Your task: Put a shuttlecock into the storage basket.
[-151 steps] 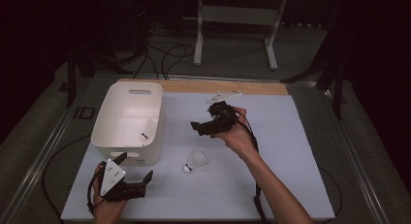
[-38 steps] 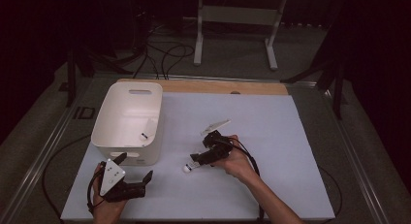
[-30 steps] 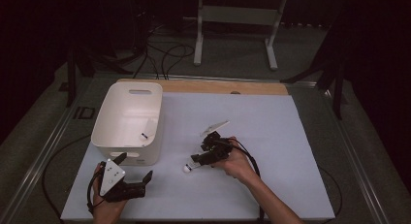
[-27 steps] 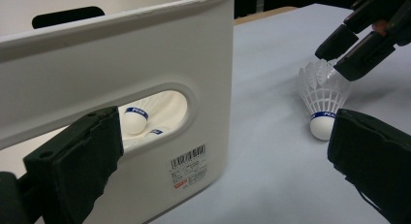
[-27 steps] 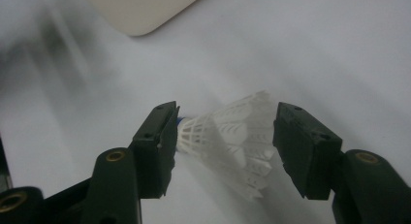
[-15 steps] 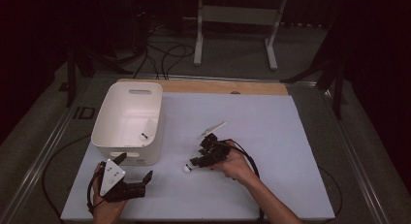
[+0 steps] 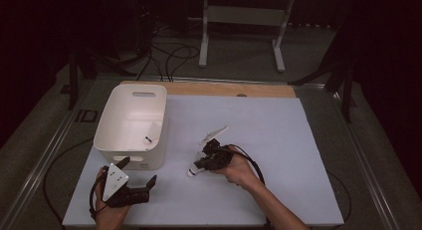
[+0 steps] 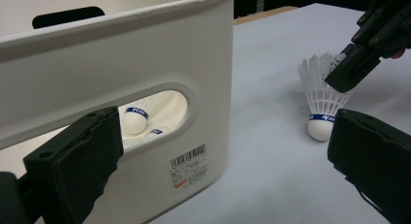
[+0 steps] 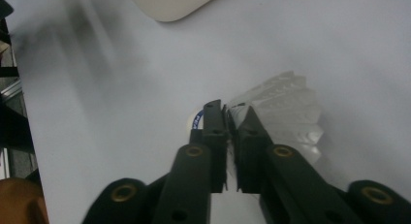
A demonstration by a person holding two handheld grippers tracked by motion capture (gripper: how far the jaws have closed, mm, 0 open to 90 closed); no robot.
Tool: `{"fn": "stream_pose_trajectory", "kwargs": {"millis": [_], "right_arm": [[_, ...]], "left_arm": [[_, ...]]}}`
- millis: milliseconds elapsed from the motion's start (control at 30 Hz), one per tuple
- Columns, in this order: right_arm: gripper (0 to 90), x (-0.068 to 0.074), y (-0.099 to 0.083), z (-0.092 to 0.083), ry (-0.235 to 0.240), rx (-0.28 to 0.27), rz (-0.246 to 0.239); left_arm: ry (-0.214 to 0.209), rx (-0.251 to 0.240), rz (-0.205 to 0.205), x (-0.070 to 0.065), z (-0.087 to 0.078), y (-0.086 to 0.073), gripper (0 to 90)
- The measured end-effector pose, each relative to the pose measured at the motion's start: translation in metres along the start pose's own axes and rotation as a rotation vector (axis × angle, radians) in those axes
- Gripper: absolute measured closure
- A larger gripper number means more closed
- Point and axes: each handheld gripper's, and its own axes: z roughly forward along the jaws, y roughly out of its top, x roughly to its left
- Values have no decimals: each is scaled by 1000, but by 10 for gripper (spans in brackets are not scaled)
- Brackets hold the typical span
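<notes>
On the white table (image 7: 278,140), just in front of the white bin (image 7: 130,124) and toward the middle of the near half, we find the shuttlecock (image 8: 320,100). In the left gripper view it stands on its round cork base with the feather skirt opening upward, so we read its long axis as close to upright, tilted slightly at most. The right gripper (image 7: 201,163) has just been closing, and its jaws now stand together on the shuttlecock: in the right gripper view the two black jaws meet with a thin edge of the white skirt pinched between them, the cork and its blue band lying just left of the tips and the rest of the skirt fanning out to the right. We judge this a grip on the skirt wall, not on the cork. The bin lies to the left of the held shuttlecock in the high view, near but not touching, and through its side handle slot we see at least two more shuttlecocks (image 8: 138,121) inside. The left gripper (image 7: 141,176) rests close in front of the bin, jaws apart and holding nothing. The right hand (image 7: 239,169) is therefore the one placed for a lift and a carry leftward over the bin rim.
</notes>
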Motion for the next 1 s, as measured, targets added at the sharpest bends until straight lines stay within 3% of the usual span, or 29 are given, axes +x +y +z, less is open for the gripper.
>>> {"fn": "stream_pose_trajectory", "kwargs": {"millis": [533, 1000], "right_arm": [[897, 2, 5, -5, -51, -33, -25], [897, 2, 9, -10, -63, -56, -27]], "left_arm": [[1, 0, -1, 0, 0, 0, 2], [-1, 0, 0, 0, 0, 0, 2]]}}
